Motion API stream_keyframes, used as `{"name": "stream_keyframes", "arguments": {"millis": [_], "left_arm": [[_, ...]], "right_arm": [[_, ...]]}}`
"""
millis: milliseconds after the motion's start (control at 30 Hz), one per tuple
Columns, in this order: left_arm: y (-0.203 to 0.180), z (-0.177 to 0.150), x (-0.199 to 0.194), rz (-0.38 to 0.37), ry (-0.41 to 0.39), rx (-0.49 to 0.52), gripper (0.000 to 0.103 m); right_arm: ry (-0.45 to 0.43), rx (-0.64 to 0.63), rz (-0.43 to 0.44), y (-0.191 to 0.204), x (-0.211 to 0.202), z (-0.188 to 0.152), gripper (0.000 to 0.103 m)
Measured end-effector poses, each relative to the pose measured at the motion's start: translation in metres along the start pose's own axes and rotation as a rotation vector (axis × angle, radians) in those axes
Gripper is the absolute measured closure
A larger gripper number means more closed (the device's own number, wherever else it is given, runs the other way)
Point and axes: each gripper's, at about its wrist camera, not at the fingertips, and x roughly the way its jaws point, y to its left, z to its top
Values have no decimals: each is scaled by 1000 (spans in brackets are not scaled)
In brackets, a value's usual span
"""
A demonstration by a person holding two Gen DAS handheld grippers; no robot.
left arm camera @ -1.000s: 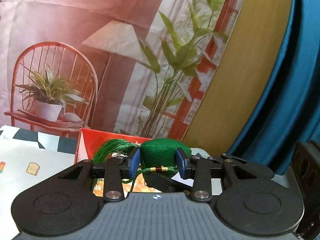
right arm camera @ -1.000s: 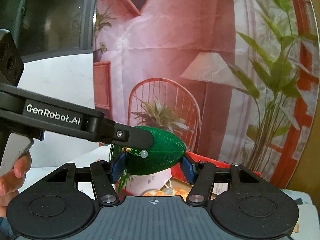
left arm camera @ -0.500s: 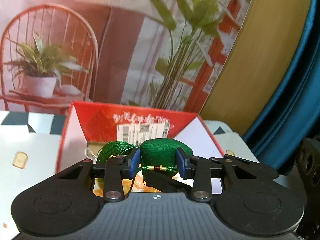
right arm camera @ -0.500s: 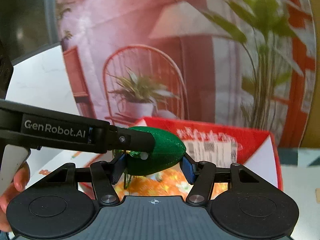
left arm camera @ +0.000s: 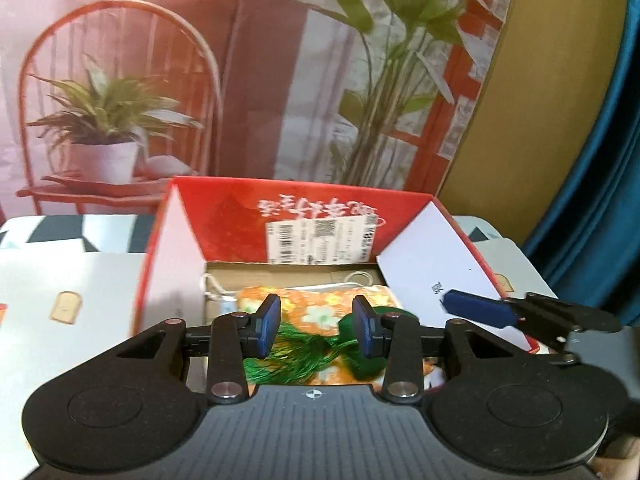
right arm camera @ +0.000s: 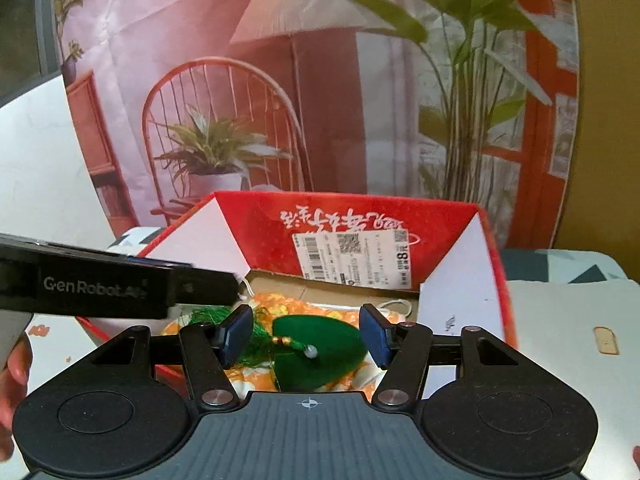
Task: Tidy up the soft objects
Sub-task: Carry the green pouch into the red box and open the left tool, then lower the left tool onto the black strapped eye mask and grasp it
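Observation:
A green sachet with a tassel lies in the red cardboard box on top of an orange floral pouch. It also shows in the left wrist view, its tassel spread to the left. My left gripper is open above it, touching nothing. My right gripper is open, its pads on either side of the sachet and apart from it. The right gripper's finger reaches in from the right in the left wrist view.
The box's flaps stand open, white inside, with a barcode label on the back wall. It sits on a patterned table cover. A printed backdrop stands behind, a blue curtain at the right.
Both grippers held the green sachet in the air, lowered it over the box, then opened. The sachet now lies in the box on the orange pouch.

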Motion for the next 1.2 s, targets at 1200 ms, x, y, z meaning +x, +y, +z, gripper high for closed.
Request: {"name": "stream_keyframes", "arguments": {"millis": [1200], "left_arm": [[34,-163,-87,64,45,-248,63]], "right_arm": [[177,48,-16,22,-72,-153,47]]}}
